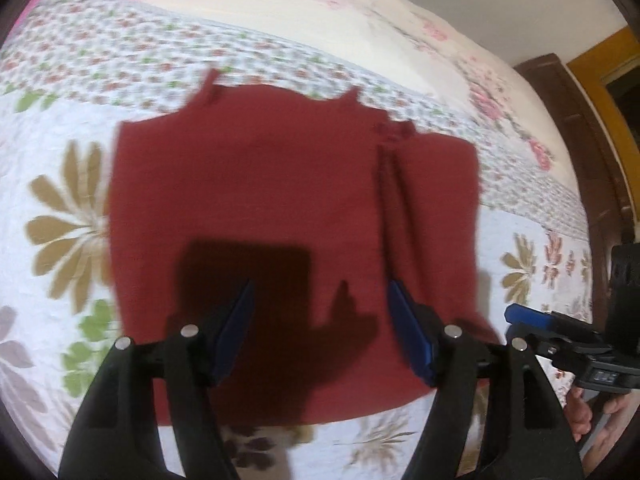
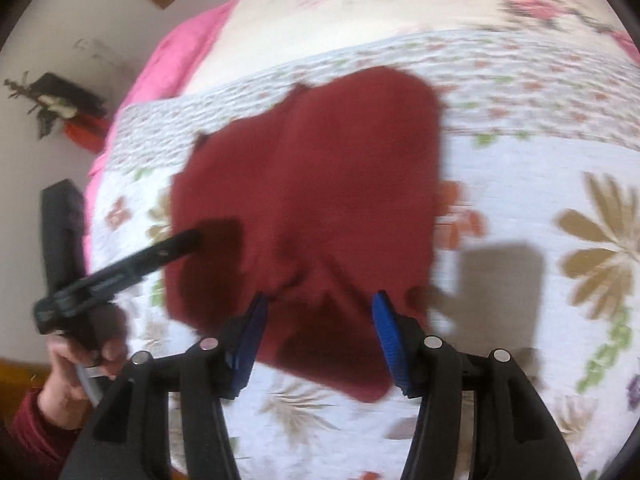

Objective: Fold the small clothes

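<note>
One dark red garment [image 1: 288, 208] lies spread flat on the bed, on a white quilt [image 1: 72, 208] printed with large tan and green flowers. It sits near the middle of the quilt's width, its far edge reaching the band of small red and green sprigs that crosses the bed, its near edge toward the bed's near side. Two thin straps [image 1: 208, 84] stick up from that far edge. One lengthwise fold ridge [image 1: 390, 200] runs down the garment's right part, with a small bunched knot of cloth at its top. In the right wrist view the same garment [image 2: 316, 208] looks rumpled, with creases near its close edge.

Two grippers are in play, each with two blue-padded fingers. The left gripper [image 1: 320, 320] hovers above the near part of the garment, its jaws spread wide with nothing between them; its shadow falls on the red cloth. The right gripper [image 2: 320, 328] is likewise spread wide over the garment's near edge, gripping nothing. Whether either one touches the cloth cannot be told.

Beyond the quilt lie one cream sheet with pink roses [image 1: 320, 4] and one pink cover [image 2: 176, 64] at the far left corner of the bed. A dark wooden bed frame [image 1: 592, 184] edges the right side. A hand [image 2: 76, 364] in a dark red sleeve holds the left gripper's handle.
</note>
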A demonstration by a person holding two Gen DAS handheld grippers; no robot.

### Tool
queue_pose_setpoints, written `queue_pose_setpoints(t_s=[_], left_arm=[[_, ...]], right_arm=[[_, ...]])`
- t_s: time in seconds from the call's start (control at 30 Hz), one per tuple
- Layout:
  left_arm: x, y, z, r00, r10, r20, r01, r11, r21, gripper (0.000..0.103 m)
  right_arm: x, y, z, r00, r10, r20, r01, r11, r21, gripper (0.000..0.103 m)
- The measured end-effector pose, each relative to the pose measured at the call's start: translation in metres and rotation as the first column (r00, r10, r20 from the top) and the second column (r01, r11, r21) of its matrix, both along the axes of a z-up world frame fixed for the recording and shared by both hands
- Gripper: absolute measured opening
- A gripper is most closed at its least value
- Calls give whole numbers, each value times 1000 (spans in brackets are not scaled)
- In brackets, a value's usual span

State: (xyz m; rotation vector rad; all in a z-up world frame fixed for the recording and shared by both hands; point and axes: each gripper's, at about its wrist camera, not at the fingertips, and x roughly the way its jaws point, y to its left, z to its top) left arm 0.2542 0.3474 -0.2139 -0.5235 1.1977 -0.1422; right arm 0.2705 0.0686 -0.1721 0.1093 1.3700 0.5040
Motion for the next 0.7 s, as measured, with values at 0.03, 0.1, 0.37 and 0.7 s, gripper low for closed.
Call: queue_pose_setpoints(t_s=[0.03, 0.1, 0.37, 0.7], left_arm=[[5, -10, -1, 1000, -15, -2, 15, 1000, -11, 71], [12, -21, -4, 1000, -29, -9, 29, 999, -37, 72], [37, -52, -46, 991, -15, -136, -12, 980, -198, 72], [49, -80, -56, 982, 0, -189, -54, 958, -282, 47]], right_arm=[[2, -11, -2, 1000, -22, -3, 22, 1000, -3, 56], [4, -32, -8, 998, -67, -22, 67, 998, 14, 56], [-2, -70, -29, 992, -118, -44, 120, 992, 43, 56], [-5, -92, -43, 988, -141, -57, 144, 988, 48, 56]])
